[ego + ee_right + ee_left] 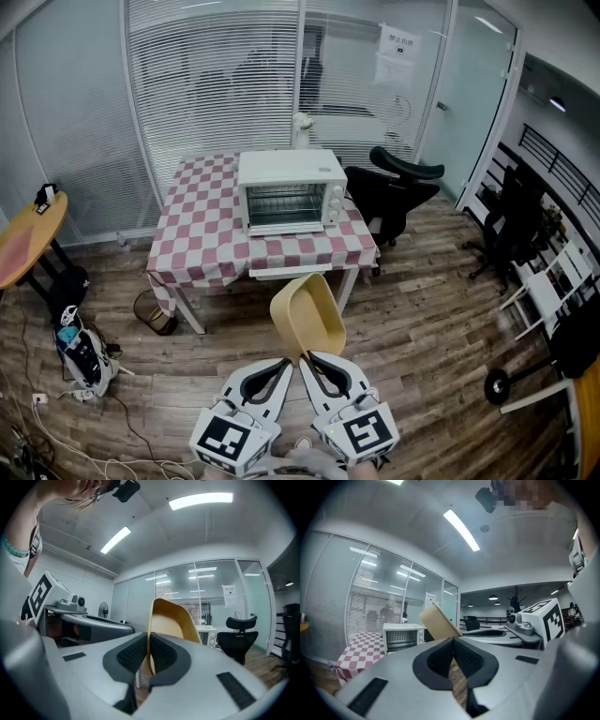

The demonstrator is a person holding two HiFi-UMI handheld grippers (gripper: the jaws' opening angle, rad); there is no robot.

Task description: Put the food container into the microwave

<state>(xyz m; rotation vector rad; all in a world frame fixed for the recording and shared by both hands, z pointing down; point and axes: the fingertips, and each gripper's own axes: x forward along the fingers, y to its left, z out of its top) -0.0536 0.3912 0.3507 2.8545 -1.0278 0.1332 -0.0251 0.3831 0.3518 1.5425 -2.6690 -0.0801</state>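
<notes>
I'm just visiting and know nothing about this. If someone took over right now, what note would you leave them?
Right hand-held gripper: shut on the wall of the container, holding it up.
Left hand-held gripper: shut, tips beside the container; whether it pinches it is unclear.
Microwave: on the table ahead, door closed.
Done: container in hand.
To do: walk over, open the door, put the container in.

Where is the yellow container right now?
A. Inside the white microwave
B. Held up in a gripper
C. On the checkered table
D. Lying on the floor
B: the yellow food container is pinched by its rim in the right gripper, up off the floor and apart from the checkered table and the white microwave standing on it.
</notes>
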